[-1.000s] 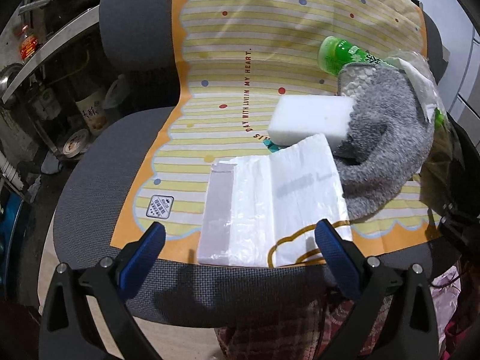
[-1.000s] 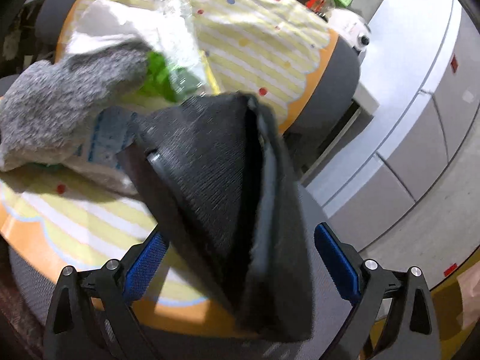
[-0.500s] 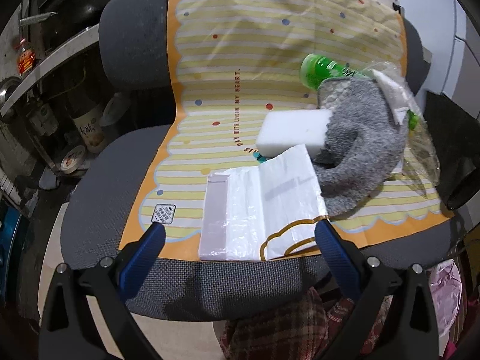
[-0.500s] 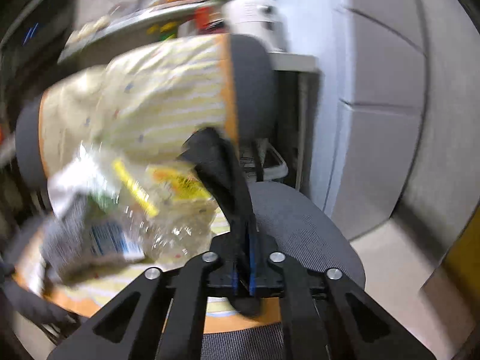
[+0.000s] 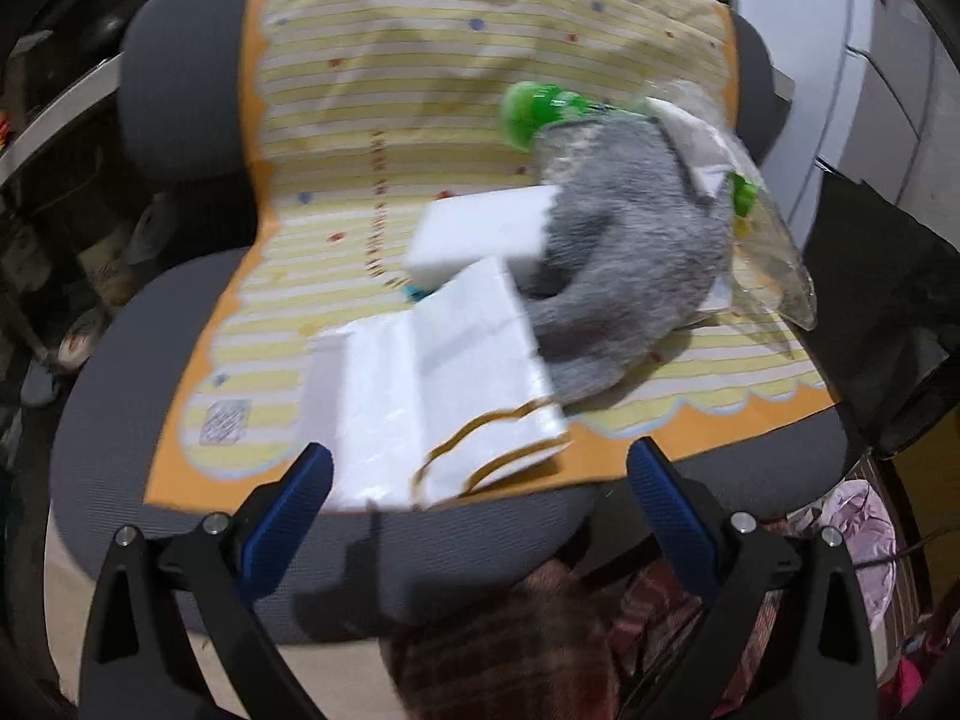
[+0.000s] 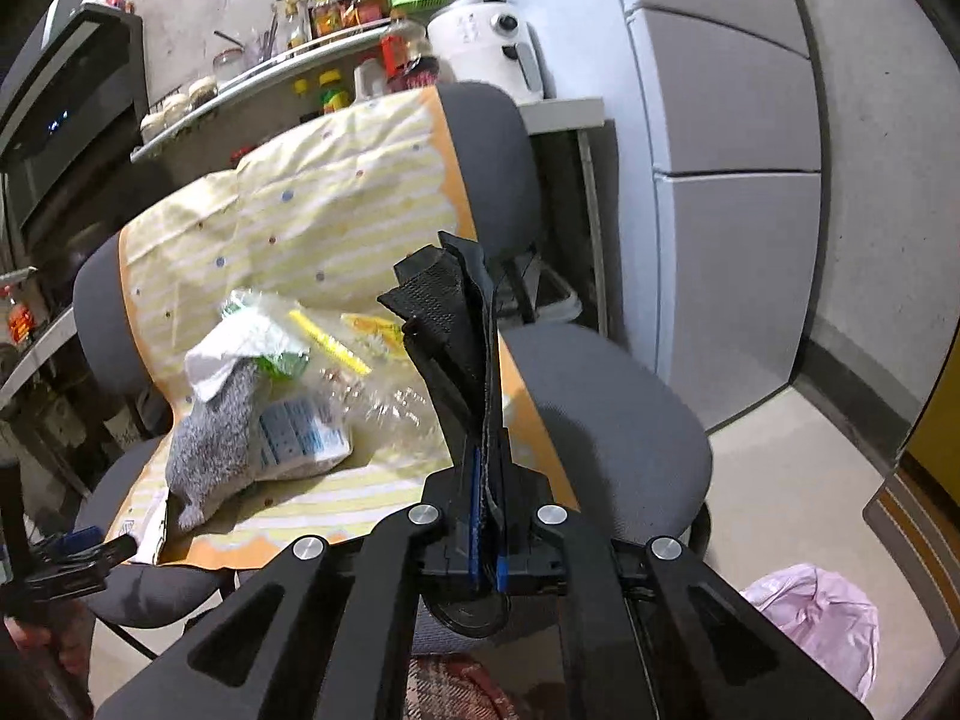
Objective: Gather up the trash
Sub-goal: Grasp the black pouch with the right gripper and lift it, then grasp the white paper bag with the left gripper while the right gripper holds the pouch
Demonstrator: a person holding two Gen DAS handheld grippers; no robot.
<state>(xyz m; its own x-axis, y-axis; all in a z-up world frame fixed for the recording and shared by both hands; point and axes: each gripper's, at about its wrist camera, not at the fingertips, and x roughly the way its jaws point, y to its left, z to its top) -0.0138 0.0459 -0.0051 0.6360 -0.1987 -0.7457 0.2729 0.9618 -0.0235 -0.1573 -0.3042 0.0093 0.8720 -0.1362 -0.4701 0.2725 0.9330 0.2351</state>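
A heap of trash lies on a yellow striped mat (image 5: 384,138) on a grey chair: a white plastic bag (image 5: 420,396), a white foam block (image 5: 480,234), a grey sock (image 5: 630,264), a green bottle (image 5: 534,108) and clear plastic wrap (image 5: 774,264). My left gripper (image 5: 477,498) is open, just in front of the white bag's near edge. My right gripper (image 6: 486,516) is shut on a black bag (image 6: 456,324), holding it upright over the chair's right side. The sock (image 6: 216,444) and wrap (image 6: 390,396) also show in the right wrist view.
The grey chair seat (image 6: 612,420) and backrest (image 6: 498,150) hold everything. A shelf with bottles and jars (image 6: 336,18) and a white appliance (image 6: 486,42) stand behind. A grey cabinet (image 6: 738,192) is at the right. A pink bag (image 6: 822,618) lies on the floor.
My right gripper closed on the black bag, pulled back and lifted it. My left gripper moved closer to the white bag.
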